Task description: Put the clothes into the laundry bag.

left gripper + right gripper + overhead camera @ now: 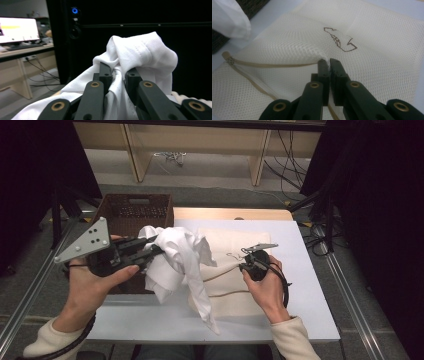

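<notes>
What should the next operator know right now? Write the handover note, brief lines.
Left gripper: jaws shut on the white garment, held bunched in the air over the table's left side, in front of the brown wicker basket.
Right gripper: jaws shut on a pinch of the cream mesh laundry bag, lifting it by its zipper edge.
The bag lies flat on the white table.
Done: garment picked up, bag edge gripped.
Left: probably feed the garment into the bag, then close it.
</notes>
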The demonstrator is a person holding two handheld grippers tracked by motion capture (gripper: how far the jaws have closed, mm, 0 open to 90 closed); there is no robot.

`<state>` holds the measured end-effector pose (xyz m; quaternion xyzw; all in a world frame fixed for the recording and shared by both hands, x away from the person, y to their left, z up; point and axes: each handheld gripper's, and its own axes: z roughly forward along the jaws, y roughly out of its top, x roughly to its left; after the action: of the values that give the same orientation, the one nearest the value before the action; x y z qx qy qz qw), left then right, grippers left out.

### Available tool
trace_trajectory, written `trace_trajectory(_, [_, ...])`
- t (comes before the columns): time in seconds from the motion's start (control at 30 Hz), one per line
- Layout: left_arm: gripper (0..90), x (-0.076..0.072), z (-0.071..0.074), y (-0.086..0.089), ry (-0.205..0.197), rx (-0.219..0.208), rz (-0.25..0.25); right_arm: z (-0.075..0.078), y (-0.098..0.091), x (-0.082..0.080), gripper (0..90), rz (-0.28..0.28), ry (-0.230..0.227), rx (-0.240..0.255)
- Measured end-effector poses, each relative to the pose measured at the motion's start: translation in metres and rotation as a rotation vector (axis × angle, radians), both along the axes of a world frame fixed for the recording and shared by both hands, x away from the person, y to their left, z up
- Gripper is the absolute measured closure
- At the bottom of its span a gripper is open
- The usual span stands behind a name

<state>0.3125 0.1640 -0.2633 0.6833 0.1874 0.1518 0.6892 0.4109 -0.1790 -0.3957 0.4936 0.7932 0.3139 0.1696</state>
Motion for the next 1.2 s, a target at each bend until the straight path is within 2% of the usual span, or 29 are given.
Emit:
trace_trajectory(0.03, [79.9, 0.000, 0.000, 0.000, 0.000, 0.000, 0.000, 0.000, 0.000, 0.000, 88.4, 0.001, 0.000, 0.000])
trace_trajectory(0.07, [79.9, -0.002, -0.003, -0.005, 0.007, 0.010, -0.028, 0.000, 0.000, 0.000, 88.4, 0.000, 0.000, 0.000])
trace_trajectory(0.2, [79.8, -0.003, -0.008, -0.012, -0.004, 0.033, -0.067, 0.000, 0.000, 0.000, 88.4, 0.009, -0.001, -0.006])
trace_trajectory(0.23, [79.8, -0.004, -0.013, -0.016, 0.001, 0.051, -0.075, 0.000, 0.000, 0.000, 88.3, 0.001, -0.001, 0.000])
trace_trajectory(0.3, [79.8, -0.005, -0.015, -0.019, 0.011, 0.058, -0.088, 0.000, 0.000, 0.000, 88.4, 0.004, -0.002, -0.002])
trace_trajectory(0.37, [79.8, -0.006, -0.027, -0.028, 0.051, 0.073, -0.131, 0.001, 0.001, -0.001, 88.4, -0.005, 0.003, -0.002])
trace_trajectory(0.4, [79.8, -0.006, -0.027, -0.028, 0.051, 0.073, -0.131, 0.001, 0.001, -0.001, 88.4, -0.005, 0.003, -0.002])
trace_trajectory(0.43, [79.8, -0.007, -0.033, -0.033, 0.064, 0.087, -0.150, 0.000, 0.001, -0.001, 88.4, 0.002, 0.001, -0.005])
trace_trajectory(0.57, [79.8, -0.008, -0.039, -0.039, 0.088, 0.096, -0.179, 0.000, 0.001, -0.001, 88.4, 0.004, 0.003, -0.005])
trace_trajectory(0.6, [79.8, -0.010, -0.041, -0.041, 0.106, 0.097, -0.190, 0.000, 0.002, -0.001, 88.5, 0.001, 0.006, 0.001])
trace_trajectory(0.77, [79.8, -0.012, -0.044, -0.047, 0.113, 0.109, -0.220, 0.001, 0.001, -0.001, 88.5, -0.001, 0.001, -0.006])
trace_trajectory(0.8, [79.8, -0.013, -0.045, -0.050, 0.112, 0.116, -0.240, 0.001, 0.001, -0.001, 88.5, 0.000, 0.002, -0.001])
trace_trajectory(0.83, [79.8, -0.014, -0.046, -0.052, 0.133, 0.112, -0.240, 0.001, 0.001, -0.002, 88.5, -0.005, 0.006, 0.002])
trace_trajectory(0.9, [79.8, -0.013, -0.047, -0.053, 0.122, 0.121, -0.254, 0.001, 0.001, -0.001, 88.5, 0.000, 0.003, -0.001])
trace_trajectory(0.97, [79.7, -0.014, -0.054, -0.060, 0.157, 0.136, -0.249, 0.001, 0.002, -0.002, 88.5, -0.005, 0.006, 0.004])
trace_trajectory(1.03, [79.7, -0.012, -0.058, -0.063, 0.166, 0.143, -0.258, 0.001, 0.001, -0.001, 88.5, 0.002, 0.002, -0.001])
trace_trajectory(1.07, [79.7, -0.010, -0.065, -0.067, 0.194, 0.146, -0.254, 0.001, 0.002, -0.002, 88.5, 0.000, 0.000, 0.001])
trace_trajectory(1.1, [79.7, -0.010, -0.065, -0.067, 0.194, 0.146, -0.254, 0.001, 0.002, -0.002, 88.5, 0.000, 0.000, 0.001])
trace_trajectory(1.13, [79.7, -0.006, -0.075, -0.072, 0.222, 0.154, -0.251, 0.001, 0.002, -0.002, 88.5, 0.001, 0.002, 0.002])
trace_trajectory(1.17, [79.6, -0.006, -0.075, -0.072, 0.222, 0.154, -0.251, 0.001, 0.002, -0.002, 88.5, 0.001, 0.002, 0.002])
trace_trajectory(1.2, [79.6, -0.002, -0.085, -0.077, 0.245, 0.167, -0.255, 0.001, 0.002, -0.002, 88.6, 0.004, 0.002, 0.002])
